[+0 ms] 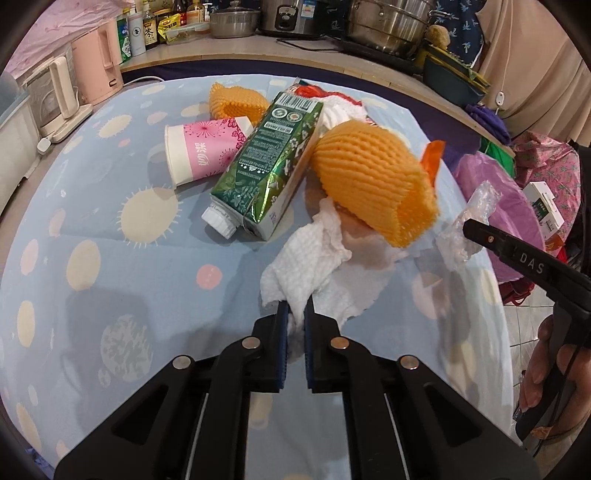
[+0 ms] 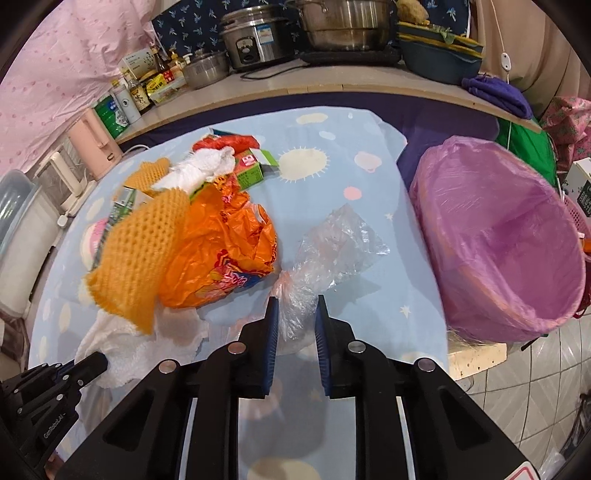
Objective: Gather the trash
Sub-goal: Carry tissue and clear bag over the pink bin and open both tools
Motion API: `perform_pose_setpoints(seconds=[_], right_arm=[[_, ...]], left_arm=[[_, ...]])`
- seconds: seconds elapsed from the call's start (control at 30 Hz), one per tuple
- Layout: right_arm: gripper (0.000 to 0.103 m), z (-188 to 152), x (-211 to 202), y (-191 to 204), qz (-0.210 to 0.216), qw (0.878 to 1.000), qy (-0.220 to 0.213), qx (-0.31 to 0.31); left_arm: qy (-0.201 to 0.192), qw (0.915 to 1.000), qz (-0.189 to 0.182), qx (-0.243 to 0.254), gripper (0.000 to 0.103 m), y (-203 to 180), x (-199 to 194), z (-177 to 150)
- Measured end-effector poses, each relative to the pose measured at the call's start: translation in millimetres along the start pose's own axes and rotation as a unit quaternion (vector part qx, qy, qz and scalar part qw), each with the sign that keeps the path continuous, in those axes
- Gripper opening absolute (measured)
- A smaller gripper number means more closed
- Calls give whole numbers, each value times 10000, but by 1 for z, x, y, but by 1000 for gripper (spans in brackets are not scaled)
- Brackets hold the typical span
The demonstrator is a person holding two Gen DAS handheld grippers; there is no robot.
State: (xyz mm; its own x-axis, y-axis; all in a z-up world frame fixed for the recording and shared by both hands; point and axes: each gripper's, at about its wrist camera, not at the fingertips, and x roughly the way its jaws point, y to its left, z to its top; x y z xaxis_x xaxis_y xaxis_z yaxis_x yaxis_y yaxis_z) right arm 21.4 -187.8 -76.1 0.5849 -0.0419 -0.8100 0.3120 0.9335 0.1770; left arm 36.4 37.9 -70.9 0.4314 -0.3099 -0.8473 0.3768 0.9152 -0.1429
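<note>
My left gripper point(image 1: 295, 308) is shut on a white paper towel point(image 1: 306, 269) that lies on the blue tablecloth point(image 1: 110, 280). On the towel's far end rests an orange foam net point(image 1: 373, 181). A green carton point(image 1: 269, 162), a pink paper cup point(image 1: 207, 147) and a second foam net point(image 1: 236, 101) lie behind. My right gripper point(image 2: 294, 304) is closed on a clear plastic bag point(image 2: 332, 247), beside an orange plastic bag point(image 2: 225, 251) and the foam net point(image 2: 140, 258). The pink-lined trash bin point(image 2: 498, 236) stands to the right of the table.
A counter at the back holds pots point(image 2: 343, 22), a rice cooker point(image 2: 255, 40) and bottles point(image 1: 140, 29). A pink kettle point(image 1: 98, 66) stands at the left. More trash, a small green box point(image 2: 251, 170) and white tissue point(image 2: 207, 162), lies at the table's far side. Tiled floor point(image 2: 524, 387) is at the right.
</note>
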Motion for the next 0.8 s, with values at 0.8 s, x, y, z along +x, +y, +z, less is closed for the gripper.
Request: perform_pose_setpoints(seconds=[0.8], right_arm=[[18,11,-131,-111,-273,9900,-1092,856]], left_arm=[[-1486,9799,-898,983,6,-109,-129,78]])
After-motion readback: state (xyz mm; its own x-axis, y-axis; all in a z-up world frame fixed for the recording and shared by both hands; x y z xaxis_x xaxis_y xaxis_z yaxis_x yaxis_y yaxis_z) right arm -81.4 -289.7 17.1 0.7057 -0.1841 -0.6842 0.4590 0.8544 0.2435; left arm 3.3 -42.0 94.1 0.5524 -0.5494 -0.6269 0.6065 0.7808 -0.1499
